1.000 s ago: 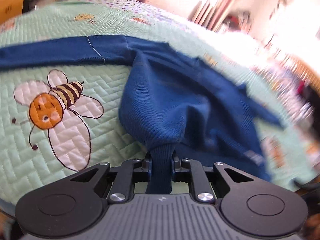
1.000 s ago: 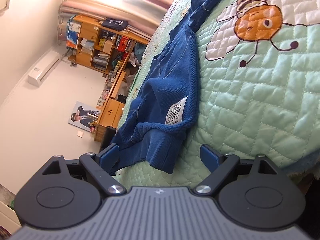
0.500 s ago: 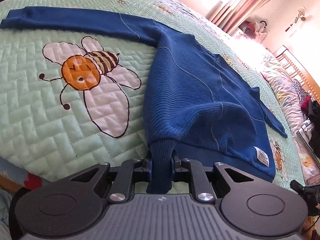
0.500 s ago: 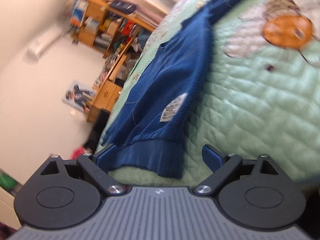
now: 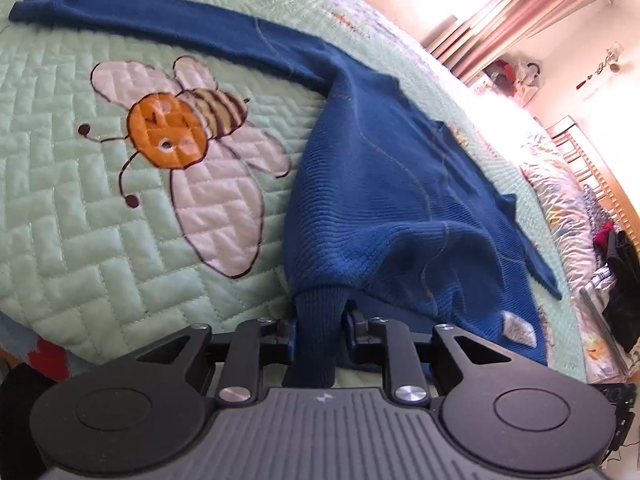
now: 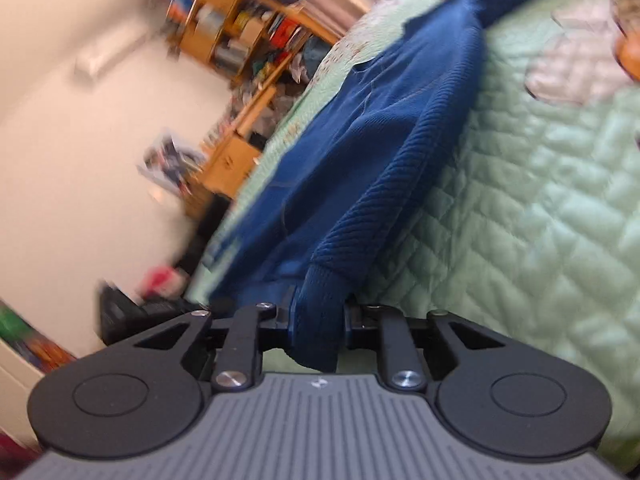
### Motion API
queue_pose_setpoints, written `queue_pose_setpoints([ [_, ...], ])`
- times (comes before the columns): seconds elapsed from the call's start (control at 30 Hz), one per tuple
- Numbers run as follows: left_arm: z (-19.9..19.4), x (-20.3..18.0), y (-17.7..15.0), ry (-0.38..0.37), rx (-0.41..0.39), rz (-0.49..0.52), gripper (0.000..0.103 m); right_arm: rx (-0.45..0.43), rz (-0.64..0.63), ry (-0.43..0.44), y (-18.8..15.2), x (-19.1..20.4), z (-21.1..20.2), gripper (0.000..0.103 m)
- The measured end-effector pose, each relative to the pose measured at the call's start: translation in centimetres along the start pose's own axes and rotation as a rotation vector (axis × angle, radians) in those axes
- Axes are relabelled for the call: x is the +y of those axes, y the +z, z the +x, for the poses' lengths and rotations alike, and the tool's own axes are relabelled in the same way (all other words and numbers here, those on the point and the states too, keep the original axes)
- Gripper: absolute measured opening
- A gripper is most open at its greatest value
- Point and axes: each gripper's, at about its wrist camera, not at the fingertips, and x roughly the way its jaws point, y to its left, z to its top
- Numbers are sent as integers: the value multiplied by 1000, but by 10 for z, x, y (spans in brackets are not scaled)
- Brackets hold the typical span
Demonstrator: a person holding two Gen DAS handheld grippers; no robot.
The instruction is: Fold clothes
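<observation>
A blue knit sweater lies on a green quilted bedspread with a bee pattern. One sleeve stretches away to the far left. My left gripper is shut on the ribbed hem at one bottom corner. My right gripper is shut on the ribbed hem of the same sweater at the other corner. A white care label shows near the hem in the left wrist view.
A large bee figure is stitched on the quilt left of the sweater. Curtains and clothes on a rack stand beyond the bed. A wooden bookshelf stands across the room, blurred.
My right gripper was open around the hem corner and has shut on it. My left gripper has kept its hold while its view swung over the sweater.
</observation>
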Motion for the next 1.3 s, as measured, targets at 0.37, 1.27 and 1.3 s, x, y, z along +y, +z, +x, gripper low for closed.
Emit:
queue_pose_setpoints([
  [0.37, -12, 4, -9, -48, 21, 6, 31, -106, 129, 90, 2, -14, -60, 14],
  [1.27, 2, 12, 3, -44, -22, -83, 48, -81, 266, 103, -10, -48, -31, 18],
  [1.3, 2, 12, 4, -35, -20, -67, 22, -86, 284, 122, -10, -49, -30, 18],
])
